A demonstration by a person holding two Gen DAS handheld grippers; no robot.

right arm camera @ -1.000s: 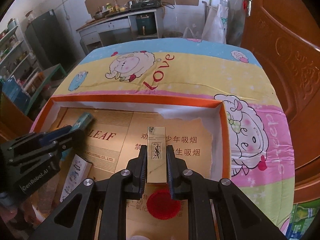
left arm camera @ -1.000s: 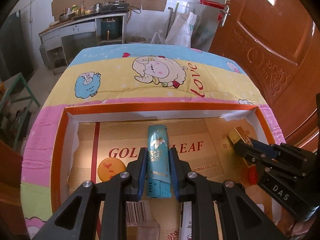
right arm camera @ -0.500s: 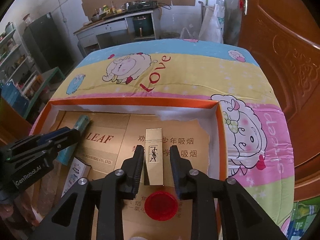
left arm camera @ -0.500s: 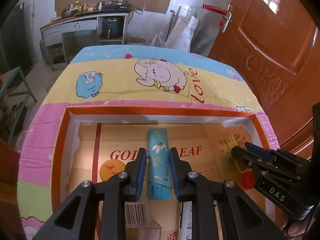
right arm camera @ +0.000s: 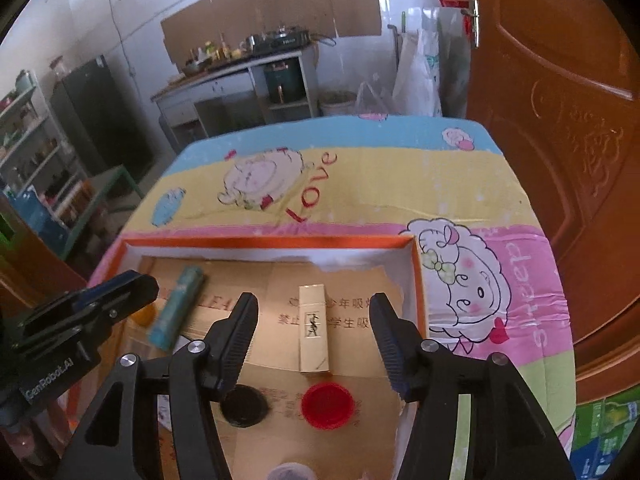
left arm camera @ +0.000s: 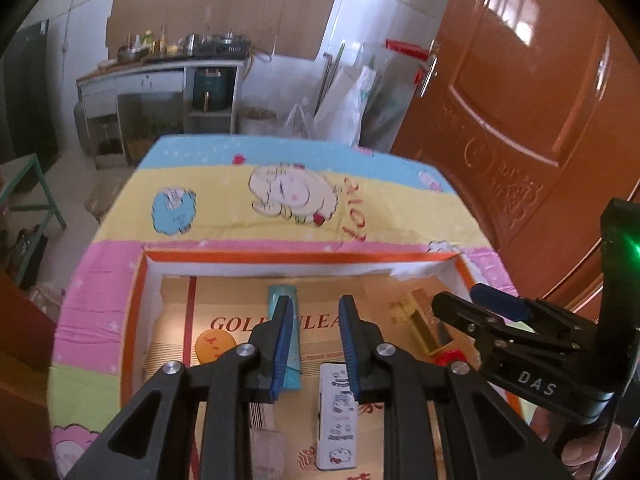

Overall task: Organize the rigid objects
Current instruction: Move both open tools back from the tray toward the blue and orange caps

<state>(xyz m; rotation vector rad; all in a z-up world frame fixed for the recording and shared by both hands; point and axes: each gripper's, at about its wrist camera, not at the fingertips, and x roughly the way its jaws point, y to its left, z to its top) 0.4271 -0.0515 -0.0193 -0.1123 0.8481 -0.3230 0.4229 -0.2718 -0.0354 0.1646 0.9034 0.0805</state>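
So here's where we're at with the tidy-up: the right tool is opening wide. The gold box lies flat between its jaws, but neither pad touches it, so it's down on the cardboard floor of the tray, right of centre, long side running near to far. The left tool has its jaws only a little apart and nothing in them. The teal tube lies on the left of the tray, near the far wall, roughly parallel to the gold box. We reckon that's the point, long things lined up the same way with space between. A white carton lies nearer us in the middle, with an orange disc to the left. A red cap and a black lid sit at the near end, just in front of the gold box. The tray sits on a bench covered with a cartoon sheep cloth, pink, yellow and blue bands. Room's a plain kitchen: brown door on the right, a stove stand with pots at the far wall, and shelves far left.
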